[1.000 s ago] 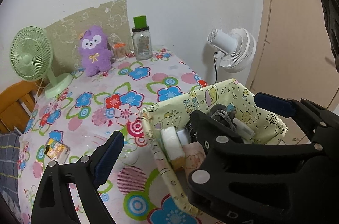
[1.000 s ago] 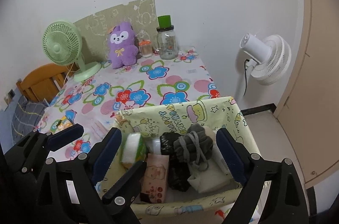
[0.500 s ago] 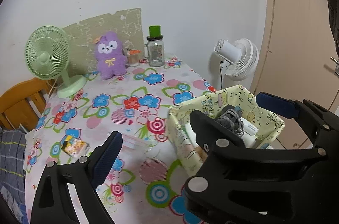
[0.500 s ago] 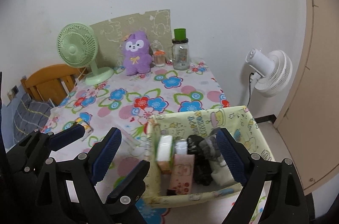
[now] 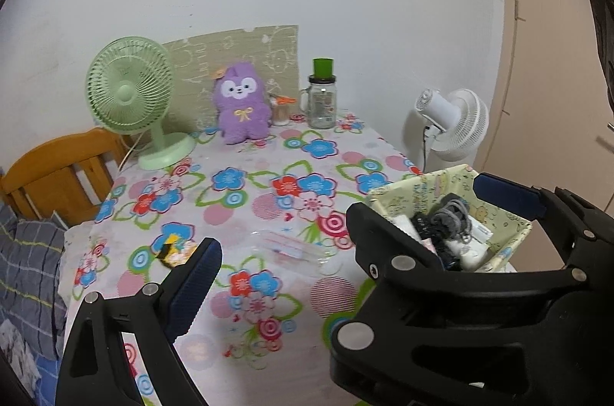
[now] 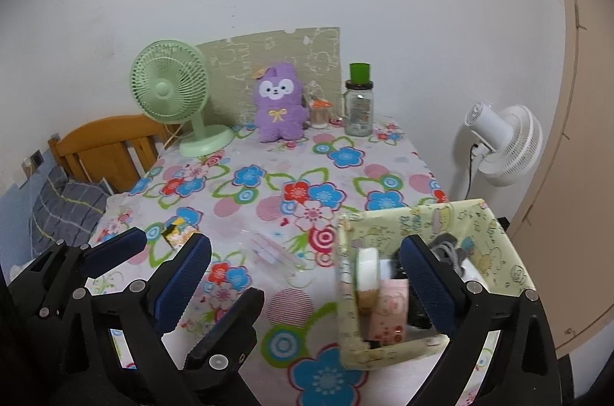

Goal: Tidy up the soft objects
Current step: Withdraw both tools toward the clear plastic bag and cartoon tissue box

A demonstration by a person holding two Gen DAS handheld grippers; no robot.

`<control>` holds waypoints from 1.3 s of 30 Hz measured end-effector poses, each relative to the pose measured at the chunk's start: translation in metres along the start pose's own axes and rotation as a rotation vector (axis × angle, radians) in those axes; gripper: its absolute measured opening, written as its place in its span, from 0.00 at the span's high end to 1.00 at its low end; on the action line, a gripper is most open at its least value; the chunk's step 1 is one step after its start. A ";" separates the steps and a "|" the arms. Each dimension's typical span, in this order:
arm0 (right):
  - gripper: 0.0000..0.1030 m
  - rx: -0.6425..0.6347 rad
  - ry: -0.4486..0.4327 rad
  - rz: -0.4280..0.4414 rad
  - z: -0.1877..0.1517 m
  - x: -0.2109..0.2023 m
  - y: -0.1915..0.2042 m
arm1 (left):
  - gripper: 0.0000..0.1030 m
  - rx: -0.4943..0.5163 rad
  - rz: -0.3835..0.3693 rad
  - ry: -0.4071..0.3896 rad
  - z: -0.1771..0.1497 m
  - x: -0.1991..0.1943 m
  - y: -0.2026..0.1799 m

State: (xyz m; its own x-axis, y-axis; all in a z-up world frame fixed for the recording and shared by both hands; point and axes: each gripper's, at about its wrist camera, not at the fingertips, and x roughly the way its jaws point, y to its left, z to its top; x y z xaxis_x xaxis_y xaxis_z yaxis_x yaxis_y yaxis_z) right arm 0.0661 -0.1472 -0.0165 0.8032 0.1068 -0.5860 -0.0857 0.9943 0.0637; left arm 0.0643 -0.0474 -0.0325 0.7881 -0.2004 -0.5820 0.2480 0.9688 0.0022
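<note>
A yellow cartoon-print fabric basket stands at the table's front right corner, holding dark socks, a white roll and a pink pack. It also shows in the left wrist view. A purple plush toy sits upright at the back of the table, also in the left wrist view. My left gripper is open and empty above the table's front. My right gripper is open and empty, its right finger in front of the basket.
A green desk fan stands back left, a glass jar with green lid and a small cup back right. A clear plastic packet and a small yellow pack lie mid-table. A white floor fan stands right, a wooden chair left.
Both grippers have pulled back and up from the basket. More of the table shows and the basket looks smaller and further right. Both stay open and empty.
</note>
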 end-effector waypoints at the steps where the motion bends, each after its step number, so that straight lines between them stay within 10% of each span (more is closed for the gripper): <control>1: 0.03 -0.003 0.002 0.005 0.000 0.002 0.004 | 0.07 -0.008 0.004 0.003 -0.001 0.000 0.005; 39: 0.10 -0.047 0.276 0.008 -0.015 0.171 0.062 | 0.08 -0.153 0.075 0.245 -0.035 0.125 0.113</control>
State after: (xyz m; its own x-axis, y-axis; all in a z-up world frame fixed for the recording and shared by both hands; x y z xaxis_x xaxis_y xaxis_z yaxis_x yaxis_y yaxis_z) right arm 0.1891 -0.0668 -0.1248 0.6120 0.1048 -0.7839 -0.1242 0.9916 0.0356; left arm 0.1713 0.0422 -0.1337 0.6373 -0.1040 -0.7635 0.0916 0.9941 -0.0589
